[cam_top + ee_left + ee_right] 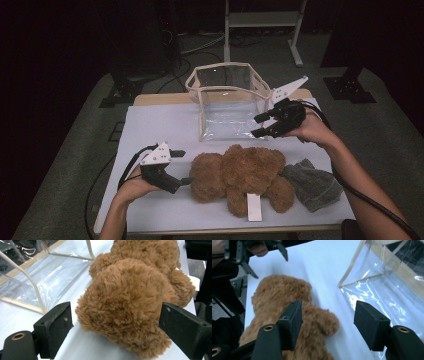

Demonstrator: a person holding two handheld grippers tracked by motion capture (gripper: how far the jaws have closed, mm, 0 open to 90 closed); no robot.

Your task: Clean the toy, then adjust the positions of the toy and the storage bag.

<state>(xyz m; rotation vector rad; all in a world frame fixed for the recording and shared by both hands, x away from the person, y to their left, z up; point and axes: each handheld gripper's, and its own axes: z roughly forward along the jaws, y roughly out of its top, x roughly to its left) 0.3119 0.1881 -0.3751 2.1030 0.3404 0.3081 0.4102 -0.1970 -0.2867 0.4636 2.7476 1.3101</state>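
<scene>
Fingers (53, 322) of my left gripper (181, 167) gape empty, bracketing teddy bear's (240, 175) head; body runs rightward across frame.

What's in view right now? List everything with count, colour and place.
teddy bear: 1, brown, lying on the table's front middle, white tag toward the front edge
clear bag: 1, transparent with beige trim, standing open behind the bear
knit hat: 1, grey, touching the bear's right side
table cover: 1, white, over the table
left gripper: 1, black, open beside the bear's head
right gripper: 1, black, open, raised by the bag
</scene>
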